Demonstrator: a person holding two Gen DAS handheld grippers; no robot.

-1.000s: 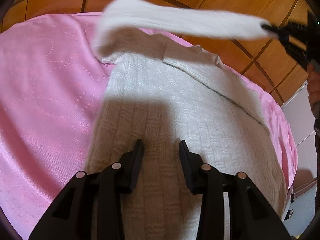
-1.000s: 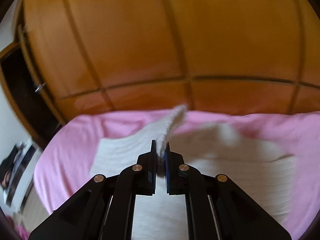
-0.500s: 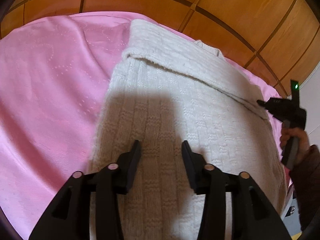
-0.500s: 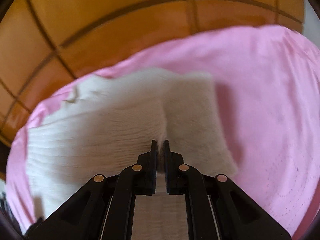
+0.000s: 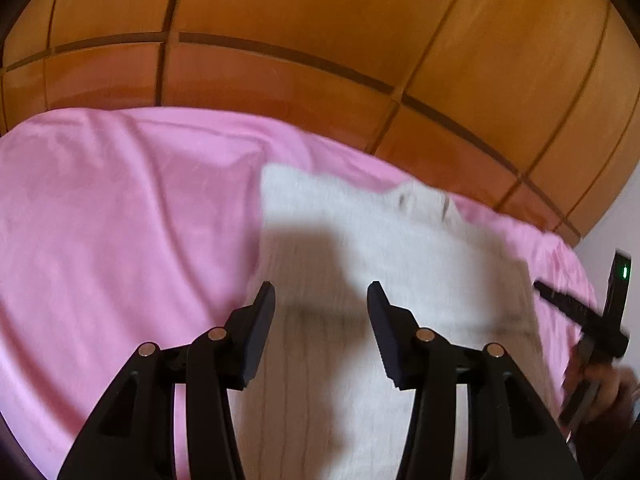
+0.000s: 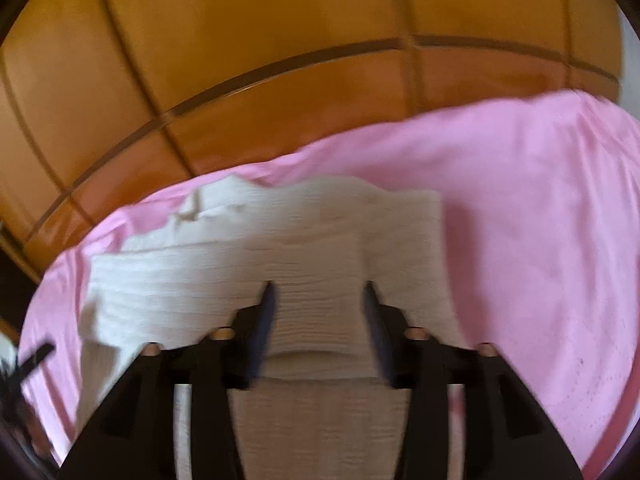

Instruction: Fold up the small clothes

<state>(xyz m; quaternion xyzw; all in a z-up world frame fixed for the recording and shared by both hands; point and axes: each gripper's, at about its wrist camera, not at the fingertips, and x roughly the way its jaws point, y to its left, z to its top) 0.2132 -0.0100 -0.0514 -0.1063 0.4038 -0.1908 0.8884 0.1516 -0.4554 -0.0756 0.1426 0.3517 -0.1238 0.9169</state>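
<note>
White knit sweater (image 5: pixel 400 300) flat on pink bed (image 5: pixel 120 260), sleeve already folded across top, near wooden headboard edge. Right hand-held gripper (image 6: pixel 318 300) jaws just been opening, now spread, nothing pinched, sweater right under tips. Left hand-held gripper (image 5: pixel 320 300) spread too, empty, hovering over hem end. Long axis runs away from left one toward headboard. Guessing right is nearer for next fold.

Both wrist cameras are looking steeply down from close above, facing the wooden headboard (image 5: pixel 320 20), sharing the white sweater (image 5: pixel 400 248) on the pink bedspread (image 6: pixel 540 220).
</note>
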